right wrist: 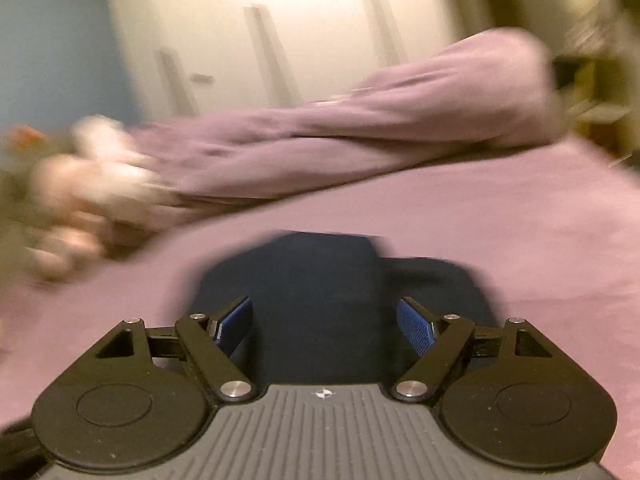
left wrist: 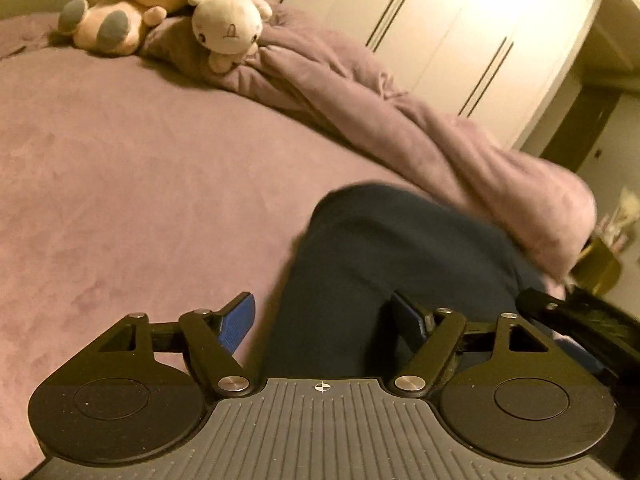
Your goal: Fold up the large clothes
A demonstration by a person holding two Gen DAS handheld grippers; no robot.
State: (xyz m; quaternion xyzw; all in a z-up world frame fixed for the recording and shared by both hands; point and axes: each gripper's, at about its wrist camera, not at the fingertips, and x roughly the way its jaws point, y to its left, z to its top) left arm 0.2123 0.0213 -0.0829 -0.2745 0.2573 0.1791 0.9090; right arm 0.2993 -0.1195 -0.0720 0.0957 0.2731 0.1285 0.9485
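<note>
mauve plush fabric covers the bed (left wrist: 120,168), which fills most of both views. white wardrobe doors (left wrist: 448,28) with long dark handles stand behind it. a bunched mauve duvet (left wrist: 360,92) lies in a long roll along the far side of the bed, running from the stuffed toys to the bed's corner. the dark navy garment (left wrist: 380,264) lies on the bed cover just in front of that roll, folded into a compact, roughly rectangular bundle; in the right wrist view the same garment (right wrist: 320,292) sits right ahead of the claw, blurred. two plush toys rest at the head end: a pink bear with grey paws (left wrist: 120,4) and a smaller white plush (left wrist: 228,24) leaning on the duvet. the left claw (left wrist: 326,318) stands wide open over the near edge of the garment, its blue pads clear of the cloth, gripping nothing. the right claw (right wrist: 324,320) is likewise spread wide above the garment, with nothing pinched between its blue pads. part of the right claw's black body shows at the right edge of the left wrist view.
</note>
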